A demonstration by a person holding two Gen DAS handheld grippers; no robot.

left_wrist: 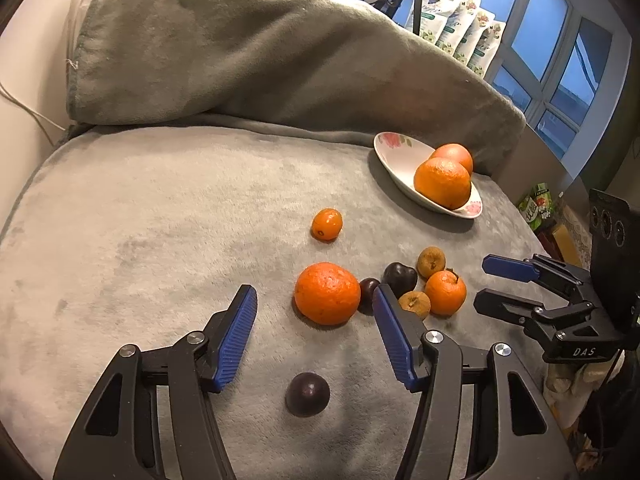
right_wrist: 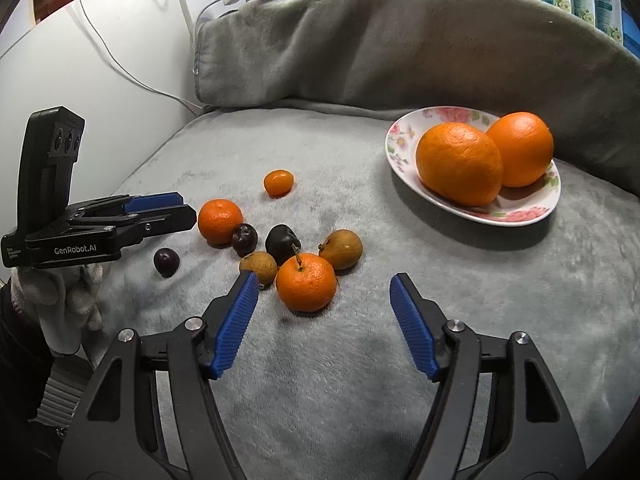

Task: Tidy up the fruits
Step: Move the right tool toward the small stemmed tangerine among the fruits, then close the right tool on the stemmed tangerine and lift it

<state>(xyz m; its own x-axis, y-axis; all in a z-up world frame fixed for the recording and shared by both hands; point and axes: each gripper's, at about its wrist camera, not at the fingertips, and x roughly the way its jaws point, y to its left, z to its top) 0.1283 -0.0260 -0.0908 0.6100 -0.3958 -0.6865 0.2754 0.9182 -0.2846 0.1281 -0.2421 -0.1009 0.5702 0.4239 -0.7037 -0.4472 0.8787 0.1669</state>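
Left gripper point(left_wrist: 316, 320) is held unclenched, empty, straddling the lone plum point(left_wrist: 307, 394), likely for pickup. Right gripper point(right_wrist: 323, 306) is likewise spread, nothing gripped, lined up on the stemmed mandarin point(right_wrist: 306, 282). Two oranges point(right_wrist: 460, 163) are already seated on the floral plate point(right_wrist: 396, 140).

A floral ceramic plate point(right_wrist: 404, 140) sits at two o'clock on the grey plush blanket point(right_wrist: 320, 360), holding two large oranges point(right_wrist: 460, 164) side by side. At the centre, two brown longans point(right_wrist: 342, 249), two dark plums point(right_wrist: 282, 242) and two mandarins point(right_wrist: 306, 282) cluster together. A small kumquat point(right_wrist: 278, 182) lies apart at twelve o'clock of the cluster, and a lone dark plum point(right_wrist: 166, 262) at nine o'clock.
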